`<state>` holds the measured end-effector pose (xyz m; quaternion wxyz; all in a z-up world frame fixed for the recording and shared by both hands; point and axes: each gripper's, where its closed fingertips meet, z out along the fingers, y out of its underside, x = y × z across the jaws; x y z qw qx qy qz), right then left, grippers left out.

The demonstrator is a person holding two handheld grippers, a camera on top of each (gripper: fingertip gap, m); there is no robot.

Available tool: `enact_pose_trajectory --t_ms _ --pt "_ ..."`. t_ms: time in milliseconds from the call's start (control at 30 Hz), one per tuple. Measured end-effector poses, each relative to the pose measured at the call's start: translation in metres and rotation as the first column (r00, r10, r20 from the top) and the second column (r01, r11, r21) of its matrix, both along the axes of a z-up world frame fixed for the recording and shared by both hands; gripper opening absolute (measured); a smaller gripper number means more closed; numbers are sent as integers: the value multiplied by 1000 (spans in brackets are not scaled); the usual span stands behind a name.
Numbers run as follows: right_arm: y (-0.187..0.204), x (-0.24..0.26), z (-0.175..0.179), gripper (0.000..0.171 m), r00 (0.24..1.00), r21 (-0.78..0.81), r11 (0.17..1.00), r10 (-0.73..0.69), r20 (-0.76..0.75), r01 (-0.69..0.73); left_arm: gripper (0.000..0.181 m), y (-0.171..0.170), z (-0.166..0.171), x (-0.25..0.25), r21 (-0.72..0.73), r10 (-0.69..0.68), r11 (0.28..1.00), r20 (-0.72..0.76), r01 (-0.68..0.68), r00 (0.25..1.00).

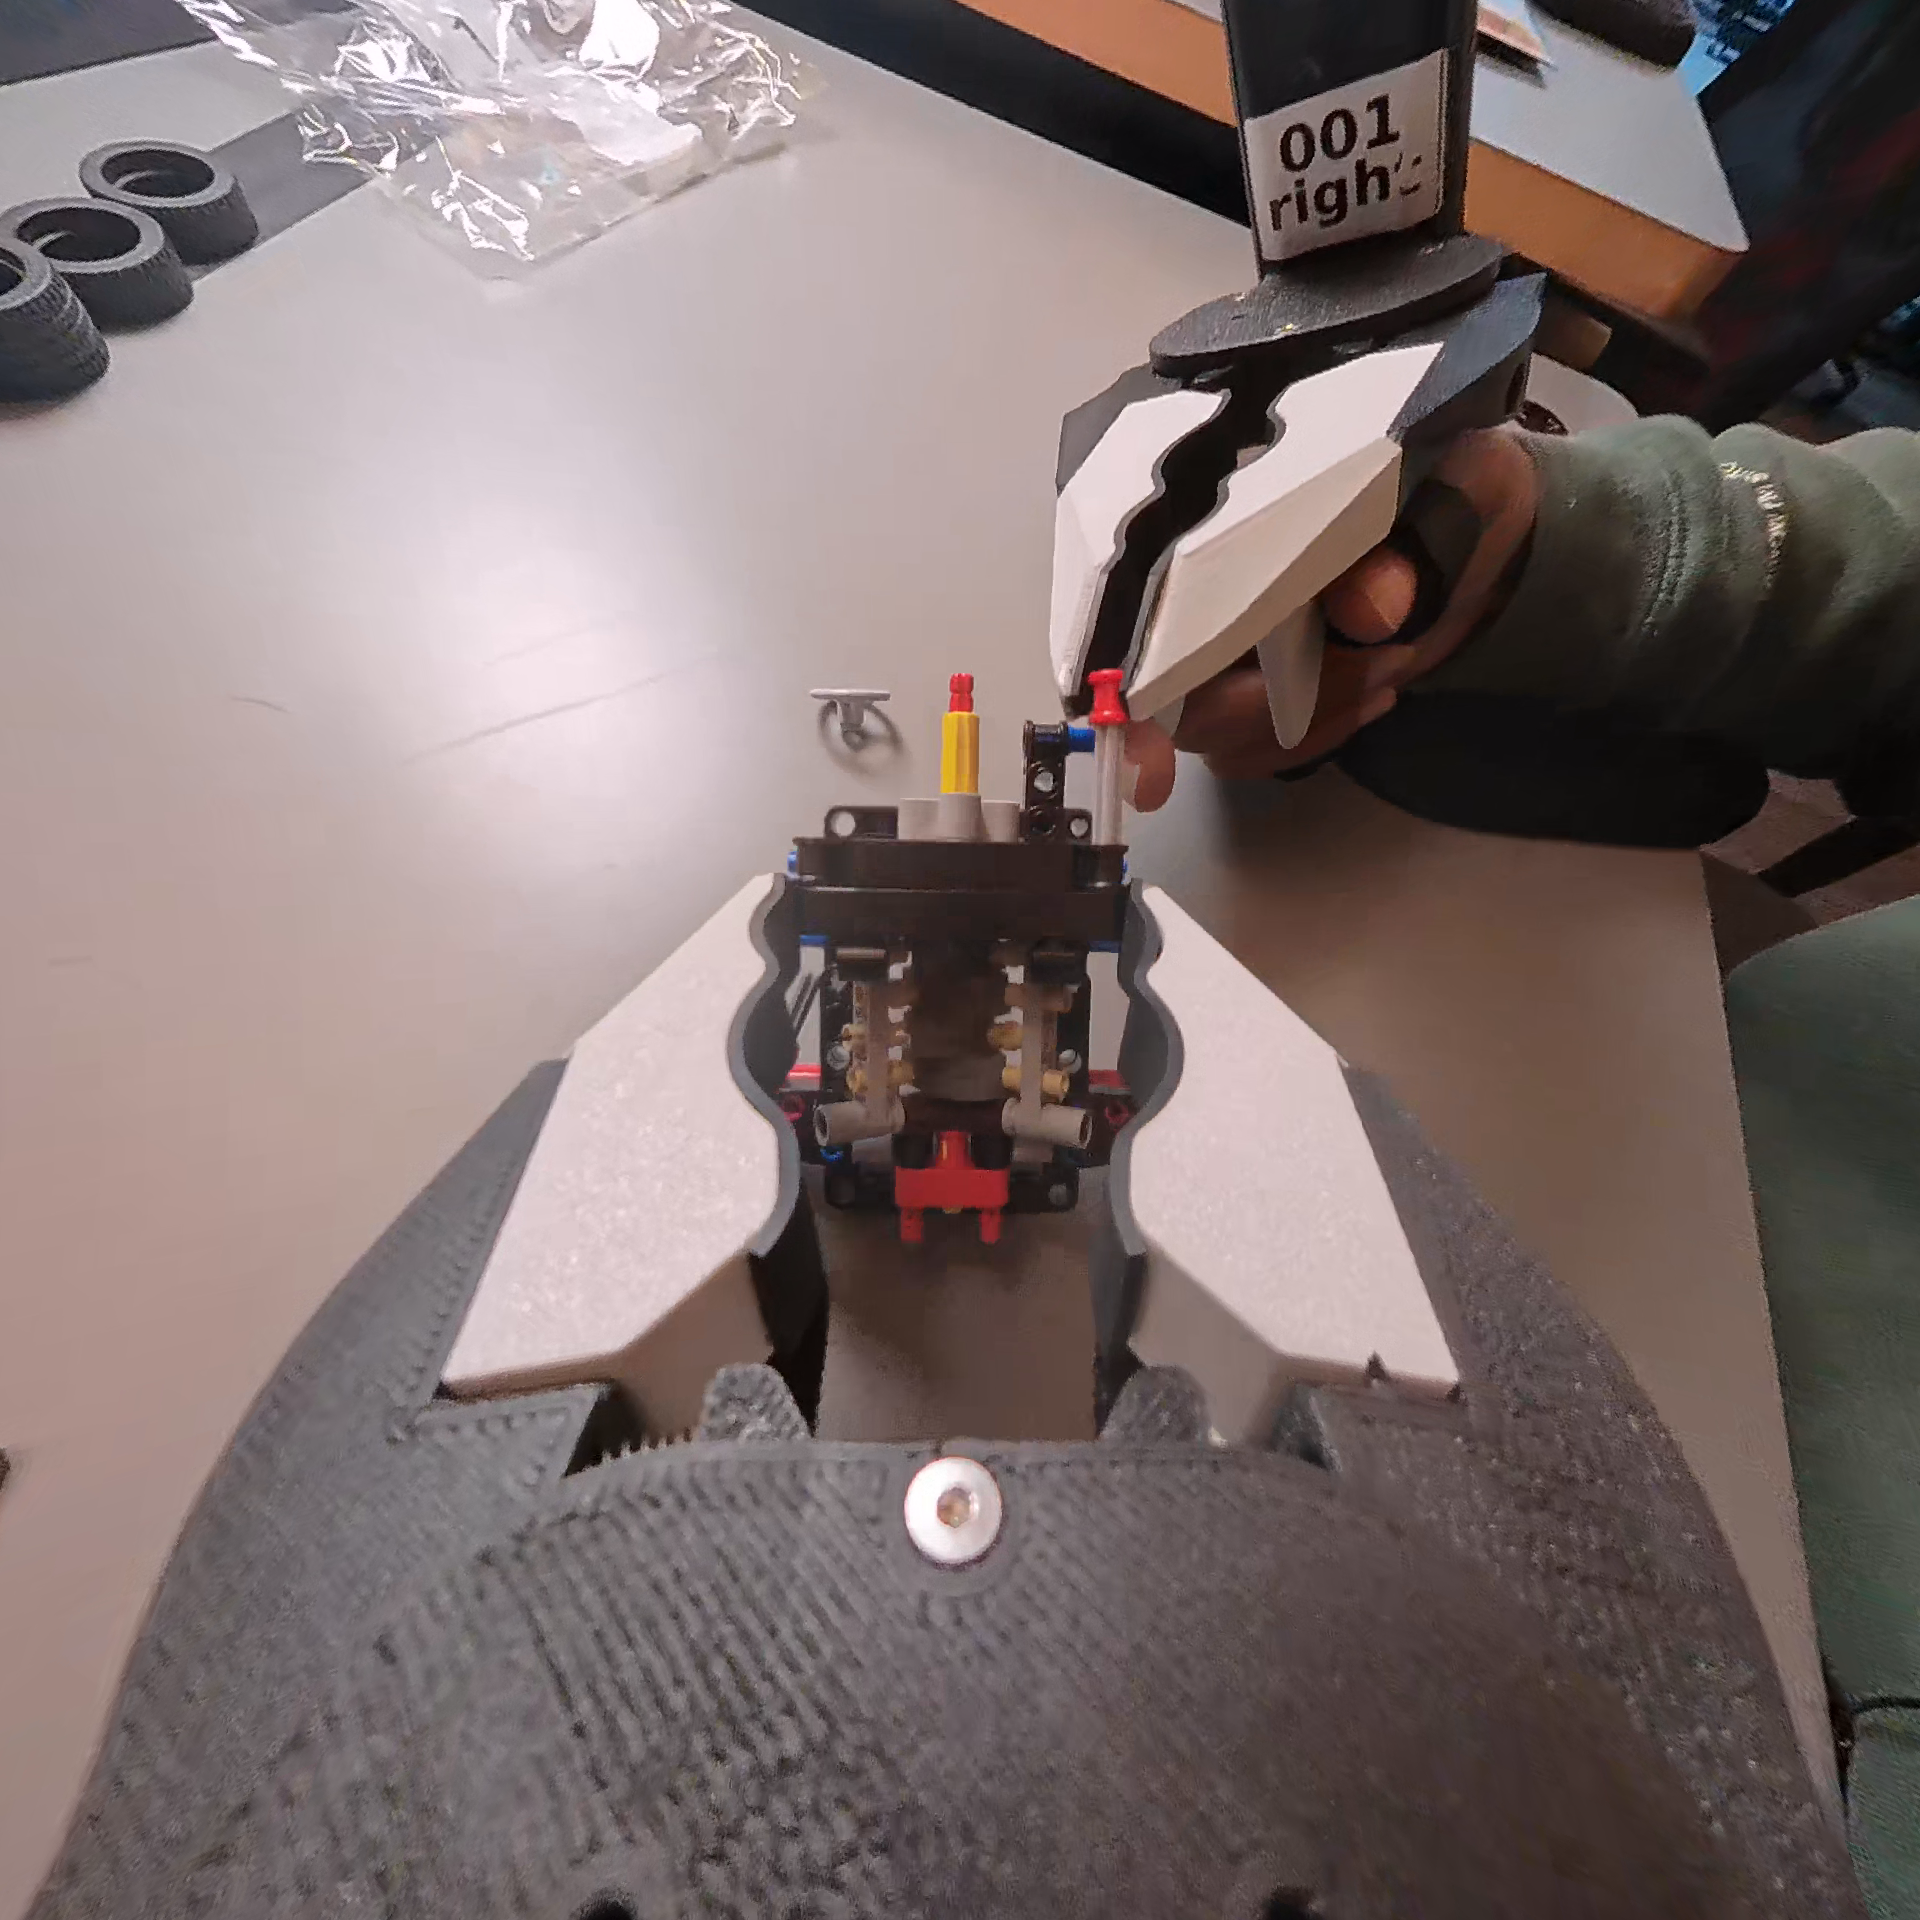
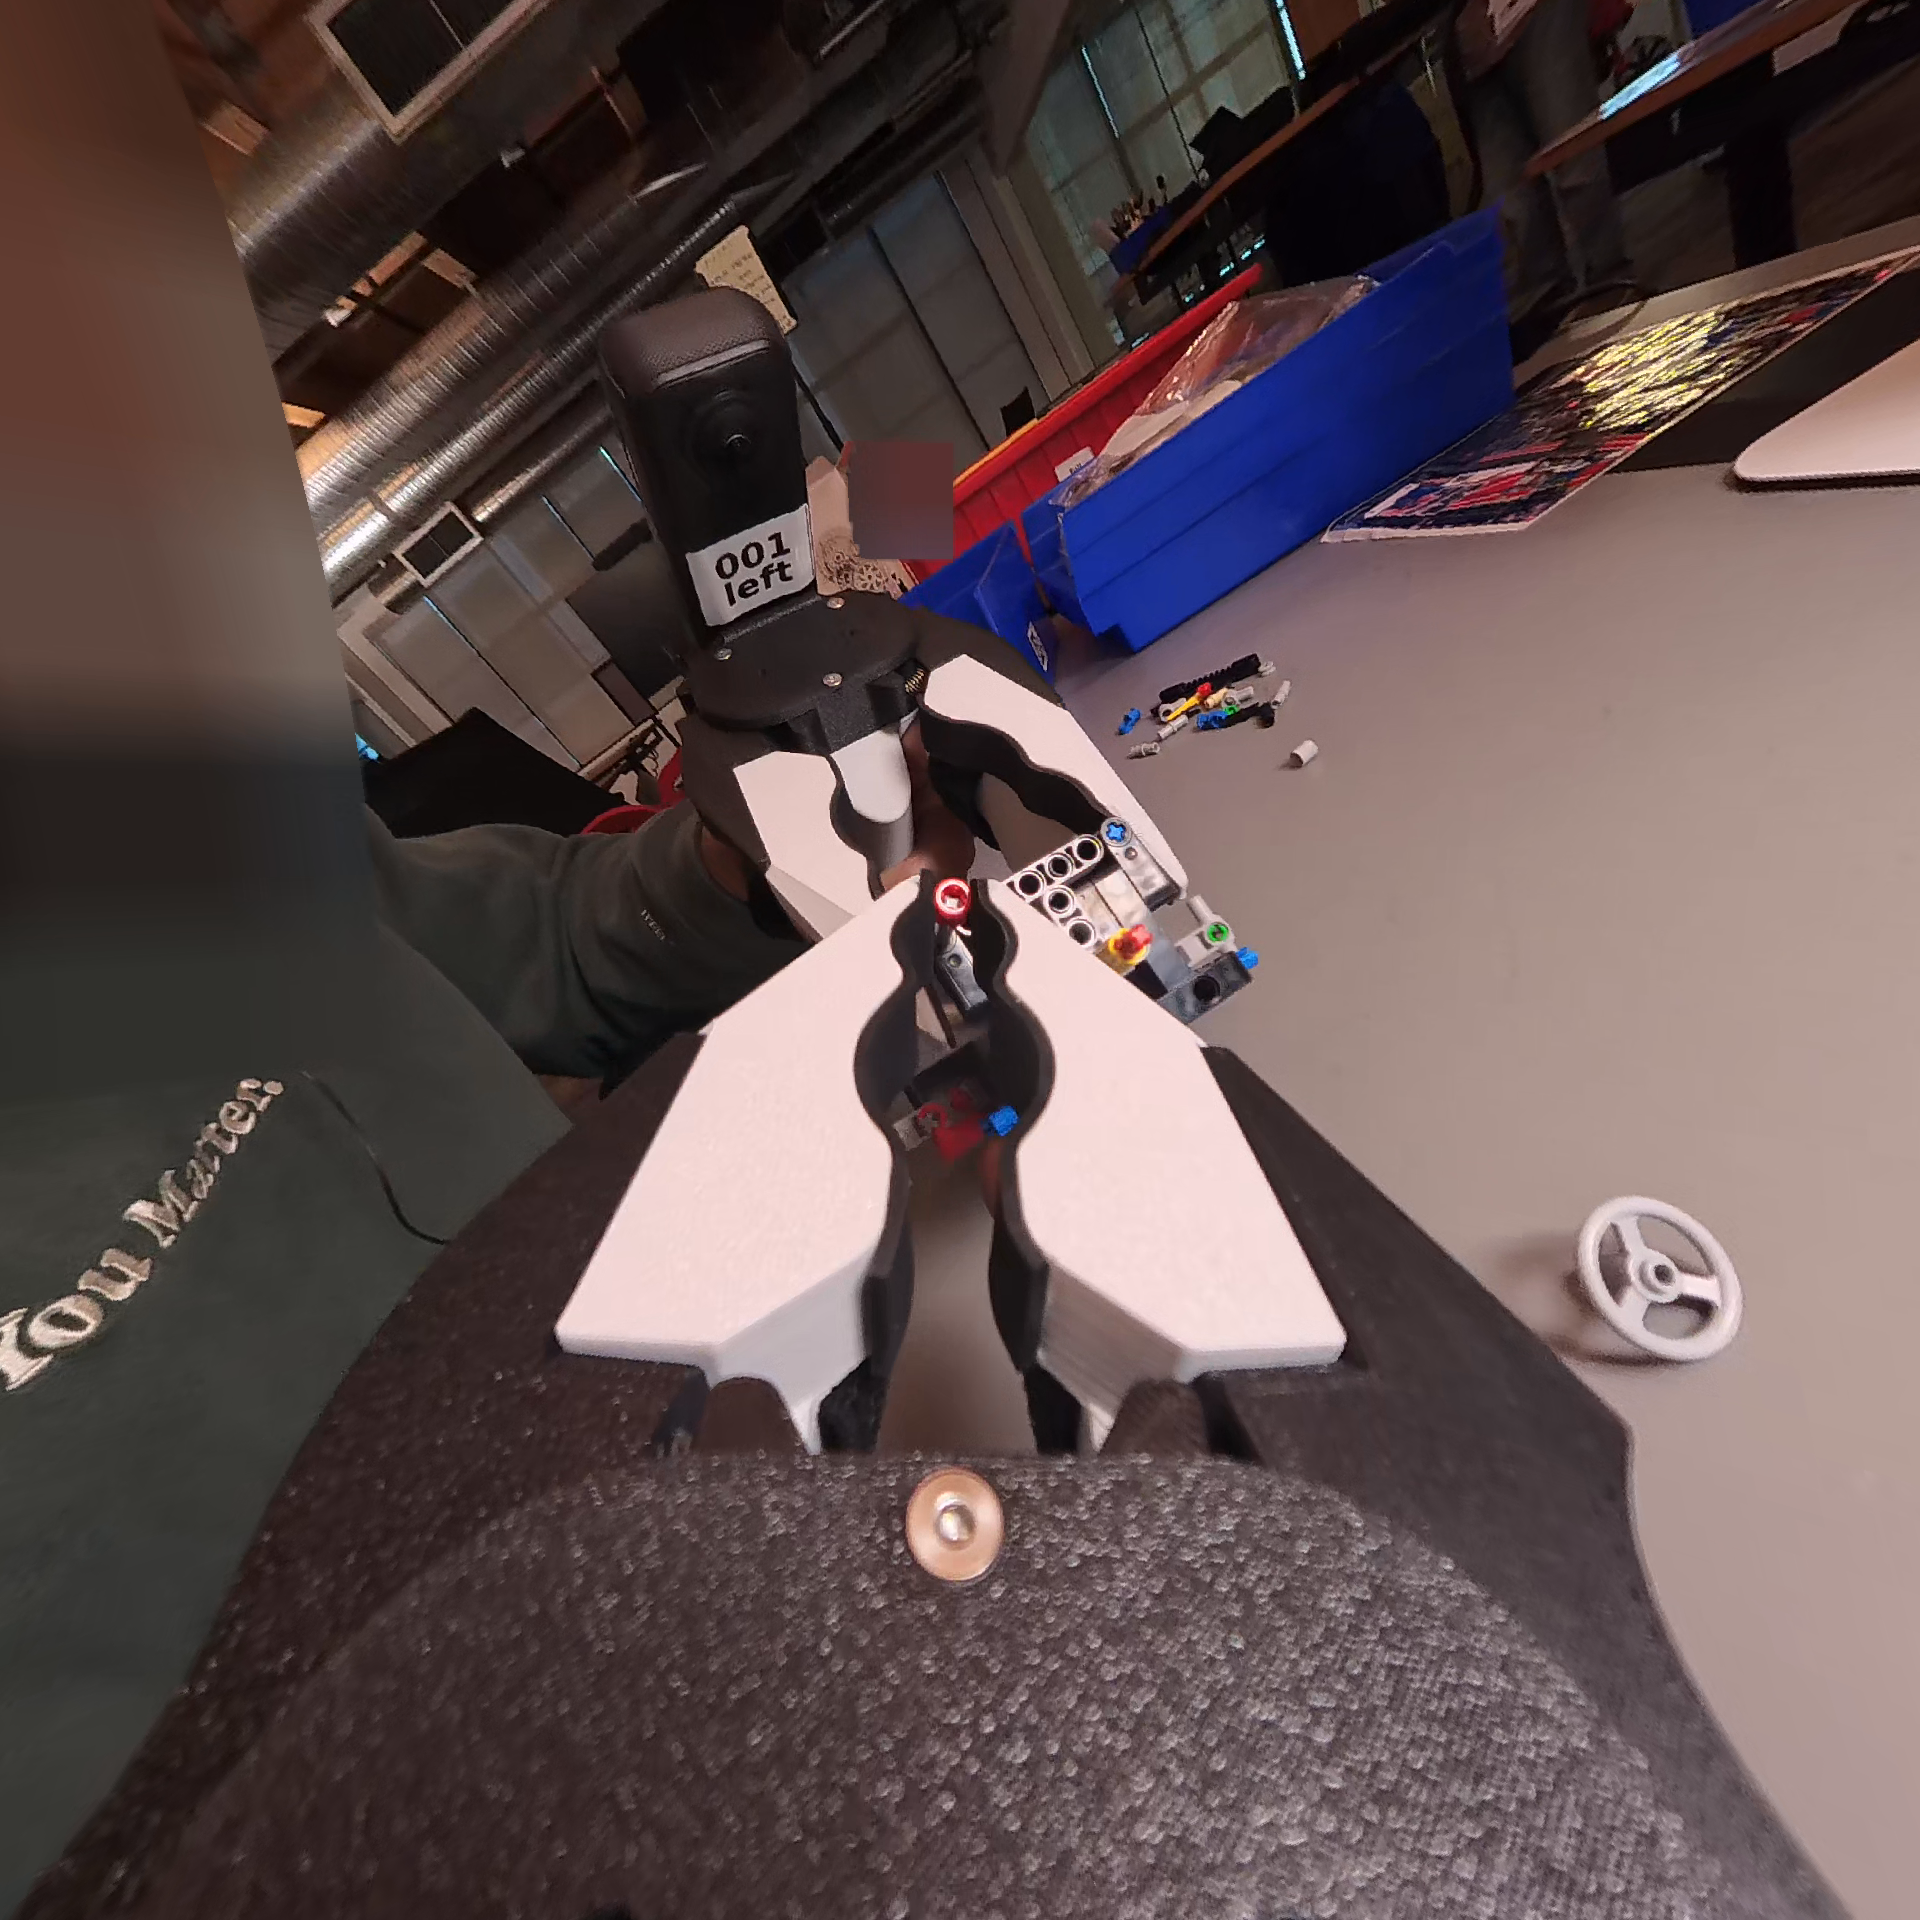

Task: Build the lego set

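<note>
My left gripper (image 1: 951, 894) is shut on the lego assembly (image 1: 951, 1029), a black, grey and red technic frame held upright on the grey table (image 1: 416, 571). A yellow and red axle (image 1: 961, 743) stands on top of it. My right gripper (image 1: 1101, 691) comes down from the upper right and is shut on the red head of a grey axle pin (image 1: 1108, 764) that stands in the assembly's right corner. In the right wrist view my right gripper (image 2: 951, 899) pinches that red pin head (image 2: 949, 899), with the left gripper (image 2: 935, 800) and the assembly (image 2: 1122, 925) beyond it.
A grey steering wheel (image 1: 852, 717) lies on the table behind the assembly; it also shows in the right wrist view (image 2: 1660, 1288). Black tyres (image 1: 104, 249) and a clear plastic bag (image 1: 520, 114) are at the far left. Loose small parts (image 2: 1210, 712), blue bins (image 2: 1278, 468) and a booklet (image 2: 1621, 405) lie farther off. There is about 4 centimeters between the tips of the two grippers.
</note>
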<state>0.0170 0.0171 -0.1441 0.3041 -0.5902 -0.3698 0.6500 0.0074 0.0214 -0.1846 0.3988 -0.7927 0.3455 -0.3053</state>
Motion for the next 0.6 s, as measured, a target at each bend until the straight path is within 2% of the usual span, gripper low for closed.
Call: enact_pose_trajectory --t_ms 233,467,600 --pt "-2 4 -18 5 992 109 994 11 127 -25 62 -1 -10 0 1 -15 1000 -43 15 999" --pt "-9 7 -38 5 975 92 991 72 209 -92 61 -5 -22 1 24 -52 998 -111 55 992" --pt "-19 8 -51 5 943 117 975 145 299 -187 61 -11 -30 2 49 -122 990 -171 132 978"
